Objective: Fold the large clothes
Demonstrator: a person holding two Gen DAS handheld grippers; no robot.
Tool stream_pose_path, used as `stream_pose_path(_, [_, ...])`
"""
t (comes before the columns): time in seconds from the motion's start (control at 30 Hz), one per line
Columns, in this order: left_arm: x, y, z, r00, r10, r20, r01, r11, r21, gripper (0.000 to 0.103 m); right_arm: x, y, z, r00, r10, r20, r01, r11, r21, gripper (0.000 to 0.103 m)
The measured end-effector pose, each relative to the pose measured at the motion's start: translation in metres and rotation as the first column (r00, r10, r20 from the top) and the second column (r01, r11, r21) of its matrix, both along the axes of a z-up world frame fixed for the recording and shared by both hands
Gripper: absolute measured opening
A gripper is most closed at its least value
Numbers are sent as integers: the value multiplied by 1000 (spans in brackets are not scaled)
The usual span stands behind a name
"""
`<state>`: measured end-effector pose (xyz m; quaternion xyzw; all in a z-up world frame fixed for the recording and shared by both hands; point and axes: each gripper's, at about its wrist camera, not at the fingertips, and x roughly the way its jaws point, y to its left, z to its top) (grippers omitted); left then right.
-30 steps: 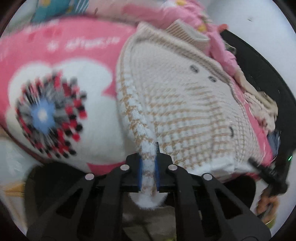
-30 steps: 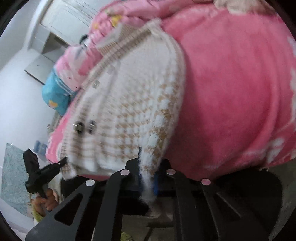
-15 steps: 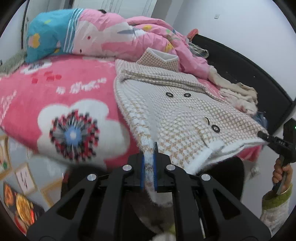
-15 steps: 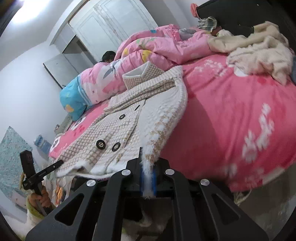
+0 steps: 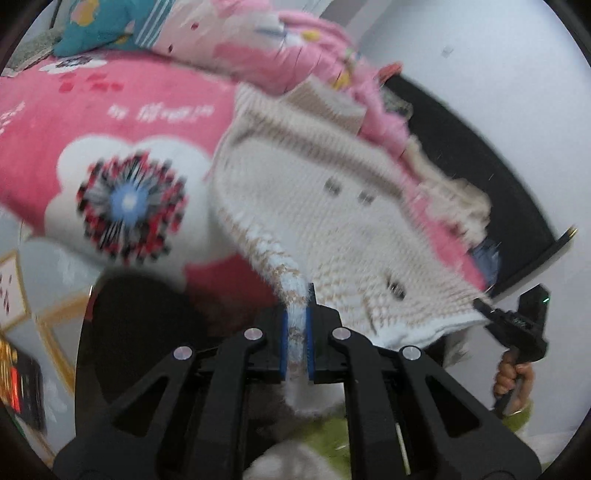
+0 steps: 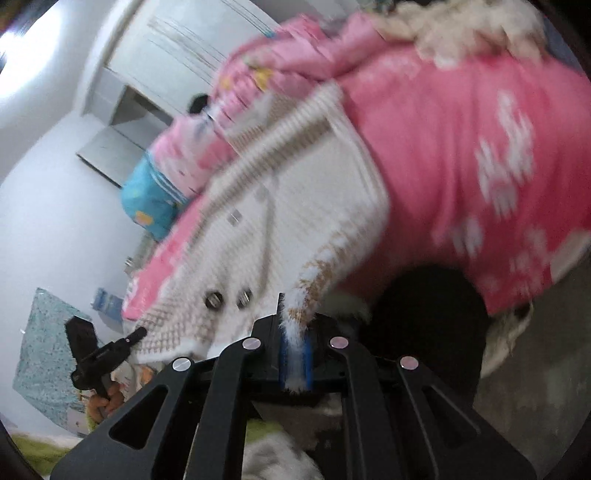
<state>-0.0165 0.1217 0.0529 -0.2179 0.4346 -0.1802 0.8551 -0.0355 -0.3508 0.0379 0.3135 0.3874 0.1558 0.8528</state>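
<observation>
A cream and tan knitted coat [image 5: 332,221] with dark buttons lies spread on a pink flowered blanket [image 5: 122,110]. My left gripper [image 5: 295,343] is shut on its fuzzy hem at the near left corner. The right wrist view shows the same coat [image 6: 295,206] from the other side, with my right gripper [image 6: 295,362] shut on the hem's other corner. Each gripper appears in the other's view: the right gripper [image 5: 517,325] at the far right with a hand below it, the left gripper [image 6: 107,350] at the lower left. The hem hangs lifted off the bed's edge between them.
A pink quilt [image 5: 258,48] and a blue pillow [image 5: 96,26] are piled at the head of the bed. Cream clothes [image 6: 461,29] lie heaped near the black bed frame [image 5: 498,177]. White wardrobe doors [image 6: 192,48] stand behind. Floor shows below the bed edge.
Both grippers have risen and pulled back from the bed with the coat's hem still clamped; the views are tilted and blurred compared with half a second ago.
</observation>
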Motion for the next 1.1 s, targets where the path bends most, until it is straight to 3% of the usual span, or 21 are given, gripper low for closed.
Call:
stream_pose_path(0.17, [55, 14, 26, 999, 26, 40, -21, 994, -106, 8, 59, -1, 36, 996, 6, 84, -9, 1000, 28, 7])
stream_pose_path(0.27, [96, 11, 28, 998, 43, 38, -40, 995, -90, 12, 106, -4, 43, 995, 1, 96, -6, 999, 52, 8])
stream_pose_path(0.4, [158, 11, 9, 998, 68, 2, -68, 993, -98, 15, 175, -4, 23, 998, -7, 60, 1, 994, 110, 9])
stream_pose_path(0.5, [201, 16, -22, 994, 65, -87, -77, 987, -144, 26, 222, -6, -13, 1000, -5, -20, 8, 992, 128, 20])
stream_pose_path(0.57, [225, 22, -55, 981, 45, -187, -94, 961, -261, 56, 247, -8, -41, 995, -4, -97, 17, 990, 137, 32])
stream_pose_path(0.6, [231, 26, -68, 972, 51, -231, -124, 943, -310, 62, 259, -9, -59, 989, -4, -150, 25, 990, 138, 34])
stream_pose_path(0.67, [237, 37, -88, 956, 68, -286, -183, 899, -398, 63, 269, -12, -79, 982, 0, -191, 31, 986, 162, 35])
stream_pose_path(0.73, [237, 44, -90, 952, 72, -297, -204, 874, -442, 66, 267, -16, -80, 985, 3, -170, 33, 977, 212, 36])
stream_pose_path(0.77, [235, 48, -85, 954, 87, -287, -214, 867, -451, 71, 262, -19, -75, 988, 4, -155, 31, 974, 227, 41])
stream_pose_path(0.8, [231, 52, -76, 957, 110, -267, -222, 873, -435, 74, 259, -21, -71, 989, -2, -145, 35, 973, 228, 45])
stream_pose_path(0.87, [223, 59, -58, 964, 150, -221, -229, 889, -396, 75, 246, -29, -56, 992, -48, -114, 69, 979, 190, 64])
stream_pose_path(1.0, [197, 63, -26, 974, 173, -146, -214, 915, -341, 75, 213, -45, -33, 992, -106, -73, 116, 983, 142, 68])
stream_pose_path(1.1, [170, 50, -14, 980, 168, -103, -186, 960, -207, 75, 184, -48, -26, 994, -96, -55, 101, 990, 95, 68])
